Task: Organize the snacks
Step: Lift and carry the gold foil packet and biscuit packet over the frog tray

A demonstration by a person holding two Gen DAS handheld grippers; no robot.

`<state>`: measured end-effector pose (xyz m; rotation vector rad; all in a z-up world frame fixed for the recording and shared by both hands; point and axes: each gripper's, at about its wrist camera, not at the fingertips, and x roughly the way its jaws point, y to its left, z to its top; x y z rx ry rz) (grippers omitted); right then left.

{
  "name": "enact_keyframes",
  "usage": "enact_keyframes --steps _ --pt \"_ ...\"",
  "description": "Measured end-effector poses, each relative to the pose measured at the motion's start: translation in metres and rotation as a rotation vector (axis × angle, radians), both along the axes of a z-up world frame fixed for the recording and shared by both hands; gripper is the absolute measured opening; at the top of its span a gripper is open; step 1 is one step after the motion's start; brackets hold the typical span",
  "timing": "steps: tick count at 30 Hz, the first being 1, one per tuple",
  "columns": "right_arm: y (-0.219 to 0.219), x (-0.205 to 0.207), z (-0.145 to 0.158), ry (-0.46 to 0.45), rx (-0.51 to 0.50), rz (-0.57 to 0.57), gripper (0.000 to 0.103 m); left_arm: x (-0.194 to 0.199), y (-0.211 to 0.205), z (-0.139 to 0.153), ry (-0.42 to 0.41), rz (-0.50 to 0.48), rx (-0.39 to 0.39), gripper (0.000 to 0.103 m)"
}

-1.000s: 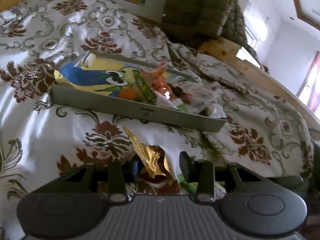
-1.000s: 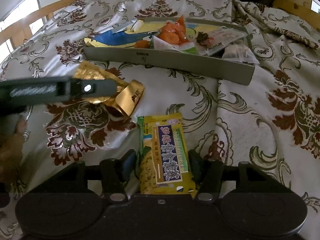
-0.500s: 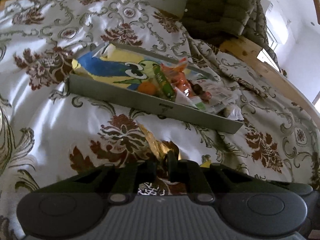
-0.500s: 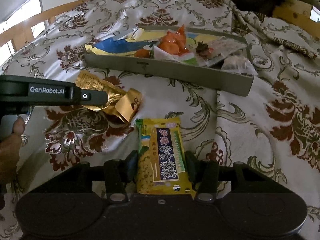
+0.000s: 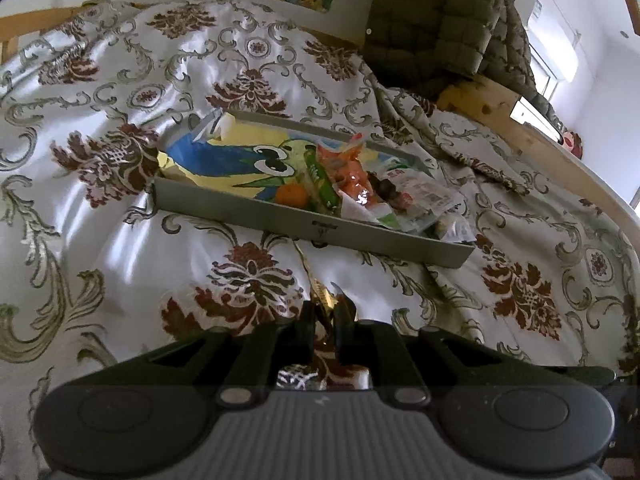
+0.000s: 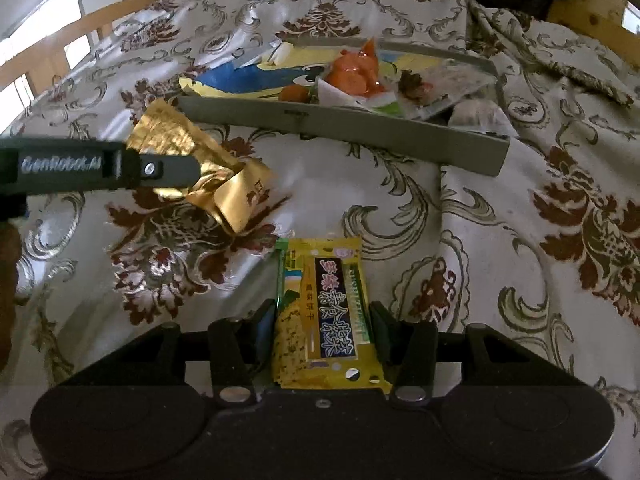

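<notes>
Gold crinkled foil wrapper (image 6: 192,168), loose a second earlier, was now pinched by the left tool (image 5: 325,316); right tool (image 6: 323,320) straddled the yellow biscuit packet (image 6: 324,312), unclamped.

Both cams sit low over the bedspread (image 5: 120,248), each looking forward along its own fingers toward the tray (image 5: 320,232). Left wrist view is nearly square-on to the tray's long wall, tray mid-frame, jacket (image 5: 440,20) and wall behind. Right wrist view sits just beside it, aimed the same way, tray (image 6: 360,128) up top. Both share the tray and the gold wrapper (image 6: 224,184); the left gripper (image 6: 192,168) pokes in from the right cam's left edge.
</notes>
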<state>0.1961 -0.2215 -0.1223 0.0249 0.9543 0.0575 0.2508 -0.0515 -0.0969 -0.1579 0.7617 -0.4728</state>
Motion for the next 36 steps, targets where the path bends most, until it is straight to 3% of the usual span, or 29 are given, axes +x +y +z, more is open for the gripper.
enact_keyframes --steps 8,18,27,36 --pt "-0.007 -0.019 0.032 -0.104 0.069 -0.022 0.051 -0.022 0.002 0.025 -0.055 0.006 -0.026 0.010" --pt "-0.035 -0.015 0.074 -0.352 0.162 -0.080 0.051 -0.017 -0.011 0.076 -0.195 0.045 -0.052 0.010" --pt "-0.058 0.045 0.096 -0.489 0.157 -0.059 0.051 0.036 -0.032 0.092 -0.237 0.072 -0.049 0.010" --pt "-0.089 0.128 0.078 -0.534 0.159 -0.109 0.051 0.114 -0.054 0.078 -0.236 0.099 -0.025 0.010"
